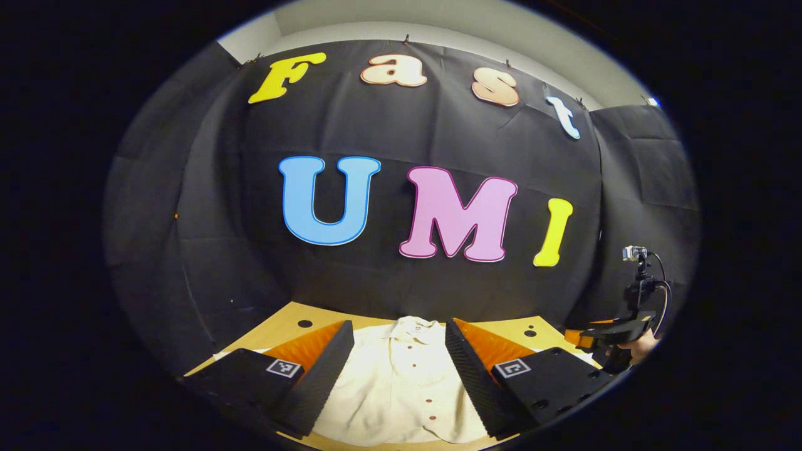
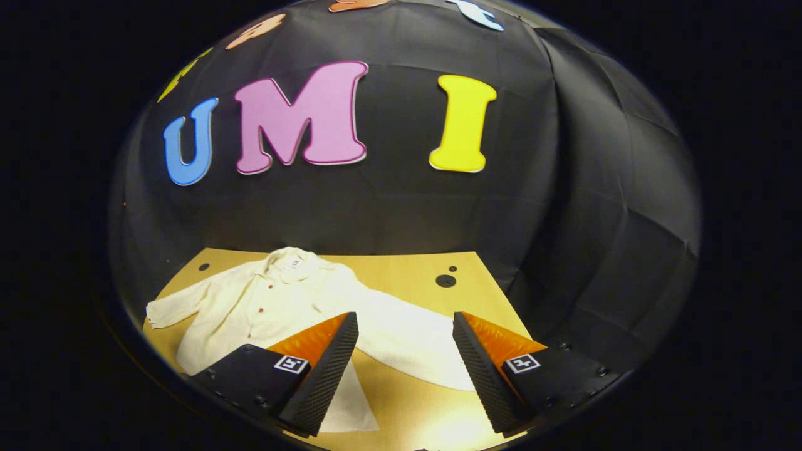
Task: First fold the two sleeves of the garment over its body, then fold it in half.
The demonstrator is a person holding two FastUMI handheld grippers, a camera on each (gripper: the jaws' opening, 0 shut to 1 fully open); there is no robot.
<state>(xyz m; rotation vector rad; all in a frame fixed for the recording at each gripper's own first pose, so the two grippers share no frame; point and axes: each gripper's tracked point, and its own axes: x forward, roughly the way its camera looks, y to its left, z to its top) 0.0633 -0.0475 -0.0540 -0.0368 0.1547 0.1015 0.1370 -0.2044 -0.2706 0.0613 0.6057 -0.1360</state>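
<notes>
A tan wooden table (image 2: 401, 269) stood against the black cloth wall (image 2: 401, 207), its top marked by small dark round holes (image 2: 445, 280) near the edge closest to that wall. Above the cloth wall, a pale band of plain wall (image 1: 438, 31) ran across. The cloth hung in creased panels behind the table.

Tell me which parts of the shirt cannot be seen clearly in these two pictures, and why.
- Left gripper view: both sleeves of the shirt lie behind the left gripper; the hem is cut off by the bottom edge.
- Right gripper view: the lower body of the shirt lies behind one finger of the right gripper.
- Right gripper view: the collar tag is too small to read.
</notes>
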